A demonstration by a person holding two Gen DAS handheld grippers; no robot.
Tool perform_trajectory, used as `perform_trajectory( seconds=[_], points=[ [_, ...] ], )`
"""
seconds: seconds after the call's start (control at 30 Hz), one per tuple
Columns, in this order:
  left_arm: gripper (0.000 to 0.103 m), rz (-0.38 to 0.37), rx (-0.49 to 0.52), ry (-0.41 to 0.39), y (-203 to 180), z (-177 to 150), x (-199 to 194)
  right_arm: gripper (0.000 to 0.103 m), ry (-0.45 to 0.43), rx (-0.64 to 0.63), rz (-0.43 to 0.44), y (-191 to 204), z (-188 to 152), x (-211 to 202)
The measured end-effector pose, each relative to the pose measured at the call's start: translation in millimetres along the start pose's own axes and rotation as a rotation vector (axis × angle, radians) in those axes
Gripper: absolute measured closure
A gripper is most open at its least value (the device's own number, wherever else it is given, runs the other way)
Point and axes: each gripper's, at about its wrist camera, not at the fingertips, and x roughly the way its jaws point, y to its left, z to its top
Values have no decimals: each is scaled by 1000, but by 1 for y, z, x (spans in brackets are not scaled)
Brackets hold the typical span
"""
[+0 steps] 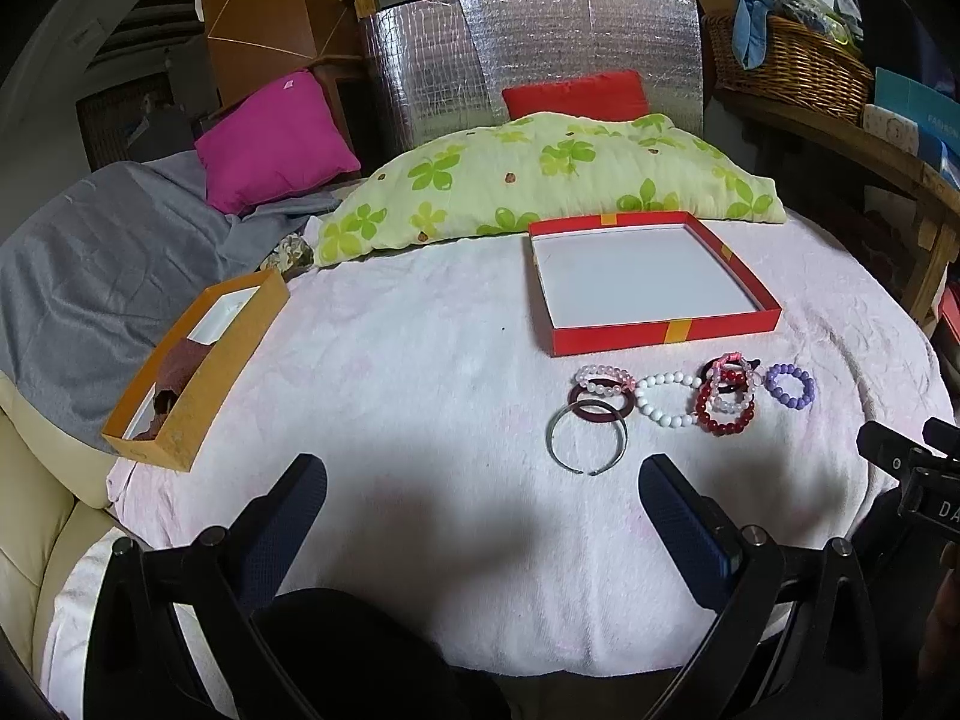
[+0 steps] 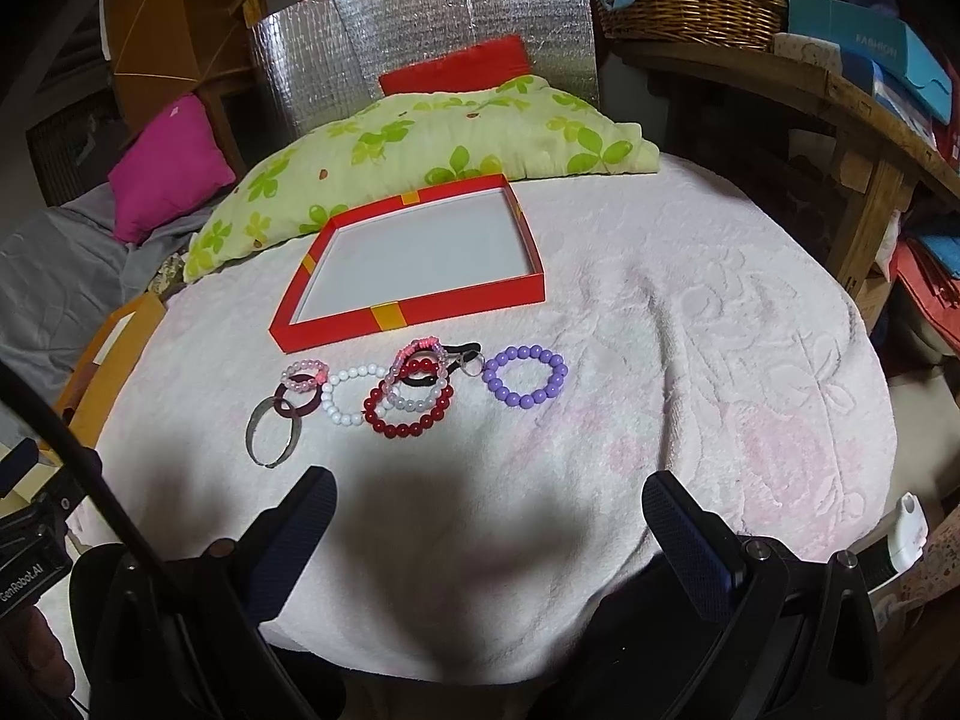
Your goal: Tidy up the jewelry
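A red shallow box (image 1: 666, 337) (image 2: 420, 307) with a white inside lies open and empty on the pink towel. In front of it lie several bracelets in a row: a silver cuff (image 1: 585, 417) (image 2: 259, 423), a dark maroon ring (image 1: 600, 411), a white bead bracelet (image 1: 663, 417) (image 2: 339, 414), a red bead bracelet (image 1: 723, 425) (image 2: 408, 427), pale pink ones and a purple bead bracelet (image 1: 792, 385) (image 2: 526, 383). My left gripper (image 1: 483, 504) is open and empty, near the cuff. My right gripper (image 2: 489, 510) is open and empty, short of the row.
An orange box (image 1: 192, 372) with brown cloth inside sits at the towel's left edge. A green flowered pillow (image 1: 540, 180) lies behind the red box. A wooden shelf with a wicker basket (image 1: 786, 66) stands at the right. A grey blanket and magenta cushion (image 1: 276, 141) lie left.
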Motion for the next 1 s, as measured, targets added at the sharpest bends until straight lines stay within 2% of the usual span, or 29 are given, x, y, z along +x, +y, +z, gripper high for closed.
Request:
perform_trajectory(
  seconds=[1.0],
  points=[
    [0,3,2,18,2,-5,8,0,26,-10,28,5,-1,11]
  ],
)
